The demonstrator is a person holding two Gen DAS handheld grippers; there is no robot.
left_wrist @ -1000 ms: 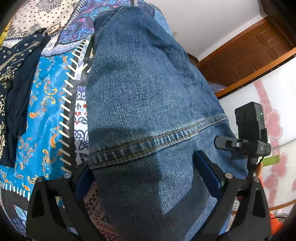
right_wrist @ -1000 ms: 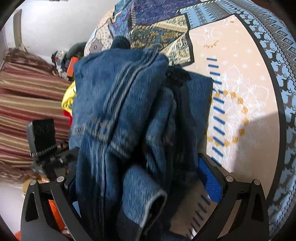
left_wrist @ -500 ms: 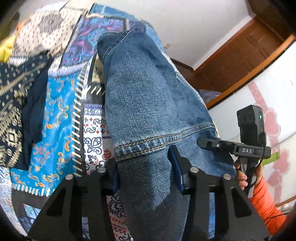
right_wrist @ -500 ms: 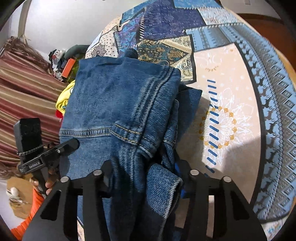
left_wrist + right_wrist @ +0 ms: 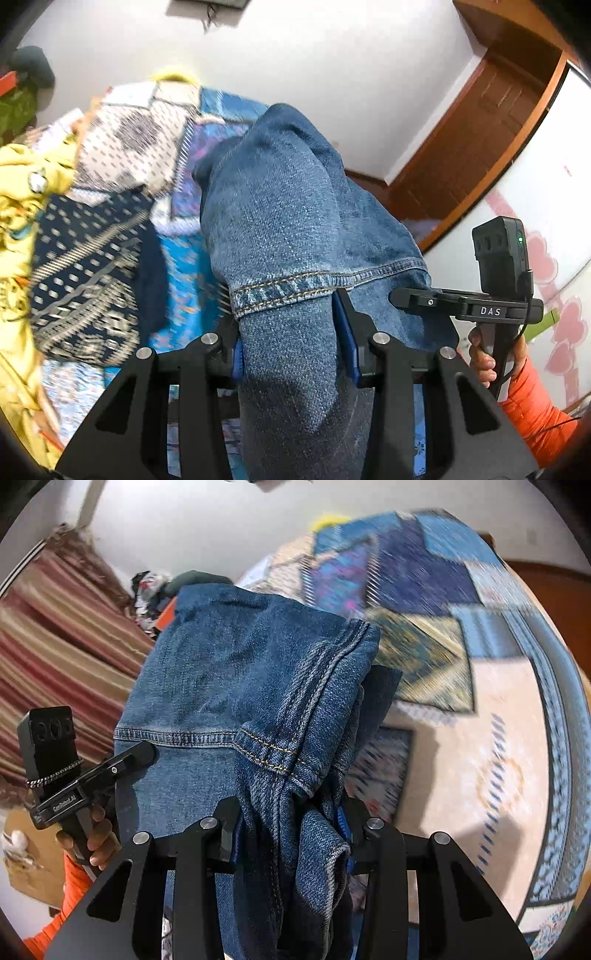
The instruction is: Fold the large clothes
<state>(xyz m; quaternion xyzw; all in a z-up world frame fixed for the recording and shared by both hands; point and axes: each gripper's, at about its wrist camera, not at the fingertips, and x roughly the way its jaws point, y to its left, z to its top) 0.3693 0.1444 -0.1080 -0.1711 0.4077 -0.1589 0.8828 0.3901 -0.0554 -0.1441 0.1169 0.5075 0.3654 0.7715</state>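
A pair of blue denim jeans hangs lifted between both grippers, above a patterned bedspread. My left gripper is shut on one end of the waistband, with denim bunched between its blue pads. My right gripper is shut on the other end of the jeans, where several layers are gathered. The right gripper also shows in the left wrist view; the left gripper shows in the right wrist view. The legs droop away from me toward the bed.
A dark patterned garment and a yellow garment lie on the bed at left. A wooden door and a floral wardrobe panel stand at right. A striped curtain and a clutter pile stand left of the bed.
Both grippers went from open around the denim to shut on it, then lifted the jeans up off the bedspread. Both views have tilted upward toward the walls.
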